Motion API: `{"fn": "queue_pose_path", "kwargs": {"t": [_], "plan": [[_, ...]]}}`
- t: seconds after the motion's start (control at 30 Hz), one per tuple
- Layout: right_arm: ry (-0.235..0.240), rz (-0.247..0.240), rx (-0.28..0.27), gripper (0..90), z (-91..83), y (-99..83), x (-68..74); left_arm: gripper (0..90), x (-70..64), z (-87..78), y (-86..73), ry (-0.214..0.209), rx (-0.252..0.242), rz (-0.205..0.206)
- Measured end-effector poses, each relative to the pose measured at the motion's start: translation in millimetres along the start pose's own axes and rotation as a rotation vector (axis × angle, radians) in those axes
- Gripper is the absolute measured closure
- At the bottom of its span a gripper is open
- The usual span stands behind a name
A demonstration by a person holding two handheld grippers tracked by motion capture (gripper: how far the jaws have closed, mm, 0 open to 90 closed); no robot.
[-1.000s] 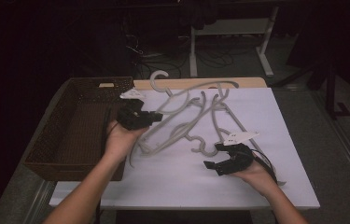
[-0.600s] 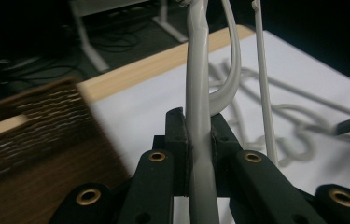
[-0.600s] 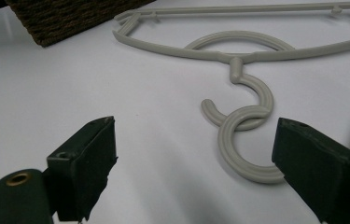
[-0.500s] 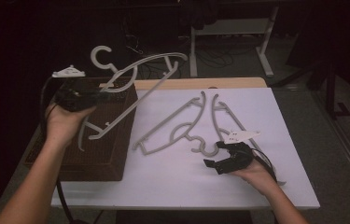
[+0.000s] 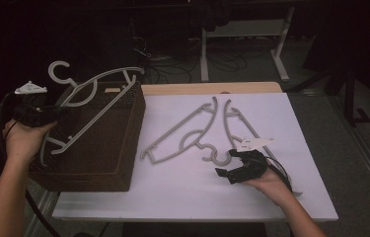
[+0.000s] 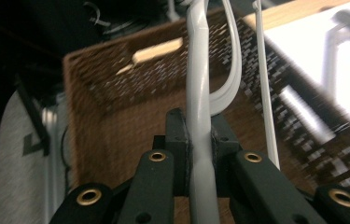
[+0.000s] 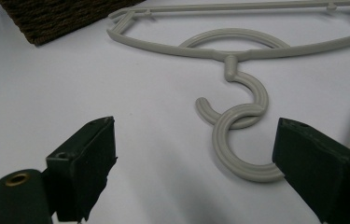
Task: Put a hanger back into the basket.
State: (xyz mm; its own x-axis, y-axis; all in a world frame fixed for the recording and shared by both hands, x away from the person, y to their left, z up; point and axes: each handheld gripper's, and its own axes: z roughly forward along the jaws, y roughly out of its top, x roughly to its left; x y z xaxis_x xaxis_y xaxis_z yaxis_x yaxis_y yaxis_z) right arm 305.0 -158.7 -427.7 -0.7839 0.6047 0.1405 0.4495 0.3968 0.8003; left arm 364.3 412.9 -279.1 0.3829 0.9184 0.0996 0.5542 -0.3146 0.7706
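White board covers the table (image 5: 172,192). Above the wicker basket (image 5: 108,148), the left gripper (image 5: 37,114) is clenched on 1 grey hanger (image 5: 91,91). Right of the basket, 2 hangers (image 5: 192,131) lie with hooks crossed beside the right gripper (image 5: 232,170), jaws spread.

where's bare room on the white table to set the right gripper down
Free: the front strip of the white table between the wicker basket and the right gripper, and the far right corner. Crowded: the middle, where two grey hangers lie with hooks crossed.
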Motion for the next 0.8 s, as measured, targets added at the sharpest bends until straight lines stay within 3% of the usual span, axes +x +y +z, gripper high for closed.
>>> {"fn": "queue_pose_path", "kwargs": {"t": [0.2,0.43,0.7,0.8], "plan": [[-0.001,0.0,0.003,12.8,1.3,0.1,0.3,82.1,14.0,7.8,-20.3,0.007,0.034,-0.022],[-0.003,-0.001,0.008,12.8,2.3,-0.4,-0.5,82.1,14.7,22.6,-35.2,0.0,0.078,-0.009],[-0.005,0.001,0.01,12.8,3.3,-0.2,-0.8,82.0,21.7,31.3,-27.4,0.038,0.085,0.048],[-0.005,0.001,0.013,12.8,4.0,-0.2,-1.2,82.0,24.4,34.8,-24.3,0.022,0.097,0.051]]}}
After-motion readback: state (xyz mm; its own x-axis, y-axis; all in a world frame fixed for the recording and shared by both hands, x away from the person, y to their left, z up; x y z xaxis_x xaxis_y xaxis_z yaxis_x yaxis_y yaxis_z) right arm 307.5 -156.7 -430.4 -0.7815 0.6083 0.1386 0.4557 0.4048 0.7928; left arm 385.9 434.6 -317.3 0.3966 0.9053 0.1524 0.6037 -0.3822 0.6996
